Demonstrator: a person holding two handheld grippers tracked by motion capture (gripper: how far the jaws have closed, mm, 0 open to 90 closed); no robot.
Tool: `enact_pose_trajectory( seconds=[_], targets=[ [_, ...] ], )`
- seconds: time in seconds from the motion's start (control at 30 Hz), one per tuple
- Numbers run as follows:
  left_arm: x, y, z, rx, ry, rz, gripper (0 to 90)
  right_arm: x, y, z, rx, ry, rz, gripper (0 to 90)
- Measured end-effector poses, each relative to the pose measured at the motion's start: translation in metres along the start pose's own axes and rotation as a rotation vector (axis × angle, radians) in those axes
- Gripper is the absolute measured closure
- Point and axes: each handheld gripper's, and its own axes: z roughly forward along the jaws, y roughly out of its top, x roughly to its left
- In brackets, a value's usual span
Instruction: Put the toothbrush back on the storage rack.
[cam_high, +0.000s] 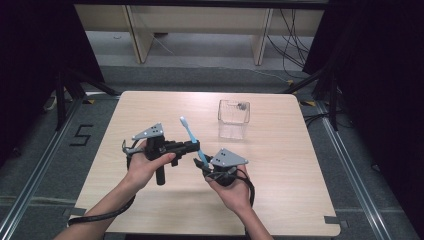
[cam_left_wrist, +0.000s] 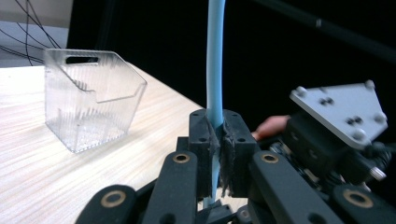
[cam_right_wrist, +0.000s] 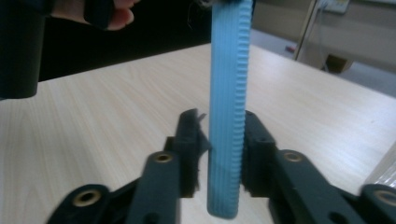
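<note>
A light blue toothbrush (cam_high: 190, 135) is held above the table, head up and toward the far side. My left gripper (cam_high: 196, 147) comes in from the left and is shut on its handle; in the left gripper view the pads (cam_left_wrist: 233, 144) pinch the thin blue stem (cam_left_wrist: 215, 60). My right gripper (cam_high: 204, 164) sits lower, at the handle's end. In the right gripper view the ribbed blue handle (cam_right_wrist: 229, 93) stands between its jaws (cam_right_wrist: 222, 149), with a slim gap at the left pad (cam_right_wrist: 190, 149), so the jaws stand open around it.
A clear plastic box (cam_high: 234, 117) stands open-topped on the far right part of the wooden table (cam_high: 150, 210); it is also in the left gripper view (cam_left_wrist: 88, 100). Black curtains and metal rails flank the table. Cables trail from both grippers toward the near edge.
</note>
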Motion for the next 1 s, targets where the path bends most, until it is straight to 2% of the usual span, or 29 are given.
enact_pose_trajectory(
  seconds=[0.03,0.1,0.13,0.17,0.23,0.4,0.47,0.57,0.67,0.7,0.77,0.83,1.0],
  targets=[
    [-0.003,0.001,0.002,0.018,0.021,0.046,83.6,-0.001,0.0,0.001,0.003,0.002,-0.003,68.2],
    [-0.008,0.003,0.003,0.049,0.059,0.103,83.6,0.001,-0.002,0.0,0.017,0.001,0.025,63.5],
    [-0.009,0.003,0.003,0.058,0.069,0.12,83.6,0.002,-0.002,-0.003,0.037,0.009,0.061,61.8],
    [-0.011,0.004,0.004,0.066,0.088,0.143,83.6,0.0,-0.002,-0.004,0.03,-0.005,0.046,61.1],
    [-0.011,0.006,0.004,0.068,0.103,0.169,83.6,-0.001,-0.001,-0.01,0.025,-0.01,0.046,60.4],
    [-0.008,0.007,0.003,0.082,0.152,0.192,83.6,-0.007,0.005,-0.03,-0.017,-0.034,0.075,60.4],
    [-0.007,0.006,0.004,0.085,0.164,0.194,83.6,-0.007,0.012,-0.038,-0.04,-0.036,0.098,60.9],
    [-0.007,0.003,0.007,0.098,0.172,0.207,83.6,-0.007,0.026,-0.045,-0.084,-0.042,0.101,62.3],
    [-0.009,0.001,0.01,0.108,0.18,0.226,83.6,-0.007,0.039,-0.042,-0.123,-0.046,0.074,64.6],
    [-0.01,0.001,0.01,0.112,0.181,0.229,83.6,-0.006,0.041,-0.041,-0.127,-0.039,0.093,65.2],
    [-0.011,-0.001,0.012,0.116,0.191,0.237,83.6,-0.006,0.046,-0.04,-0.14,-0.054,0.083,65.8],
    [-0.012,-0.001,0.014,0.12,0.188,0.245,83.6,-0.004,0.05,-0.037,-0.153,-0.04,0.092,66.2],
    [-0.014,-0.004,0.017,0.131,0.197,0.257,83.6,-0.003,0.057,-0.034,-0.164,-0.047,0.089,68.2]
  ],
)
